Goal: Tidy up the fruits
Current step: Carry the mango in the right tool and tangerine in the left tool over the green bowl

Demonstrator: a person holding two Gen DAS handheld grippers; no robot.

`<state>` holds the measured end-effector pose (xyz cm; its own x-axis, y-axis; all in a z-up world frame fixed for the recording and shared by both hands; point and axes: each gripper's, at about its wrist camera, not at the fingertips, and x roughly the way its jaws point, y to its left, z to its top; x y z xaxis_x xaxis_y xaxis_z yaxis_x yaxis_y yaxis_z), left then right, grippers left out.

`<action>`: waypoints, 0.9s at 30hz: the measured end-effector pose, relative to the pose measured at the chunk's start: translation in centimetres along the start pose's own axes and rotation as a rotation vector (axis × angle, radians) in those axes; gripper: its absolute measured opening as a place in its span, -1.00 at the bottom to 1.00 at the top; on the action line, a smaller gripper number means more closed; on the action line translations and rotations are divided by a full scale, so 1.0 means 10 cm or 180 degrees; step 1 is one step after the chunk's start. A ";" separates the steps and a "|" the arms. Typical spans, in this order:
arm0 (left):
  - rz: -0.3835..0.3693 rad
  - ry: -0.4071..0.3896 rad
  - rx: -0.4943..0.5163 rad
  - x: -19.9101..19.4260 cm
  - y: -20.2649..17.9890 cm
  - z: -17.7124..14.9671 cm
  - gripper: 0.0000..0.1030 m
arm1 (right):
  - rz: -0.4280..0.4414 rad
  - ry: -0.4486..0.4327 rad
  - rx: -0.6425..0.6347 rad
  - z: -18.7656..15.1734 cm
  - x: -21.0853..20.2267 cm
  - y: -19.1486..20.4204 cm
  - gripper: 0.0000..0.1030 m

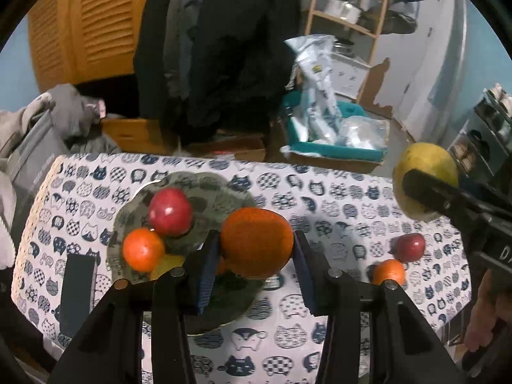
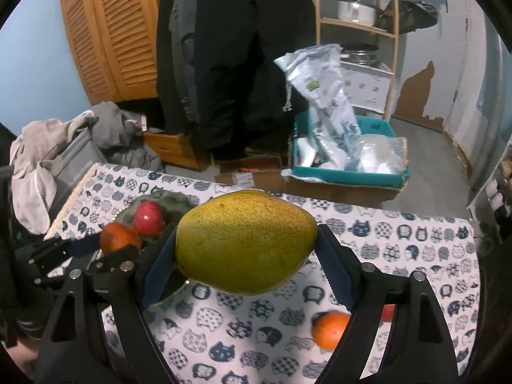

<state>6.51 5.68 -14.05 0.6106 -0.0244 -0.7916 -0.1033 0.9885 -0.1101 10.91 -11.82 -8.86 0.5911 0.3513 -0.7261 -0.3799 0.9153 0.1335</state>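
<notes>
Left wrist view: we see the left hand-held gripper point(image 1: 256, 256) clamped on a large orange point(image 1: 257, 242), its blue pads pressed against the fruit's two sides. The orange hangs over the 4 o'clock edge of a grey-green patterned plate point(image 1: 220, 188), which stands on the bench point(image 1: 336, 198) under a cat-print cloth. On the plate we count a red apple point(image 1: 170, 212) near its centre, a smaller orange point(image 1: 143, 249) touching the apple at 7 o'clock, and a yellow fruit point(image 1: 168, 264) partly hidden behind the left finger; we cannot tell its kind. At 3 o'clock of the held orange, well apart from the plate, a second red apple point(image 1: 409, 247) and a small orange point(image 1: 388, 271) lie just beside each other on the cloth. A dark flat object point(image 1: 78, 291) lies at 8 o'clock of the plate.

Right wrist view: we see the right hand-held gripper point(image 2: 246, 252) clamped on a yellow-green mango point(image 2: 246, 243), held lengthwise between the pads above the bench. The mango also shows at 2 o'clock in the left view. The plate lies at 10 o'clock of the mango, with the left hand-held gripper and its orange over it. Beyond the bench stand a teal box point(image 2: 348, 172) of plastic bags, a wooden shelf point(image 2: 358, 25) and hanging dark coats point(image 2: 230, 48).
</notes>
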 end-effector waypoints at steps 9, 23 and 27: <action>0.0096 0.0270 -0.0212 0.36 0.35 -0.13 -0.11 | 0.0173 0.0236 -0.0057 0.04 0.51 0.28 0.61; 0.0018 0.0689 -0.0251 0.76 0.43 -0.37 -0.11 | 0.0258 0.0609 -0.0037 -0.14 1.06 0.43 0.61; 0.0053 0.0731 -0.0269 0.80 0.45 -0.36 0.01 | 0.0269 0.0628 -0.0021 -0.13 1.11 0.43 0.61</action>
<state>8.10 9.40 -23.09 0.4146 -0.0509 -0.9086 -0.1831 0.9733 -0.1381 14.86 -4.24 -17.20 0.4063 0.3808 -0.8306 -0.4273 0.8827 0.1957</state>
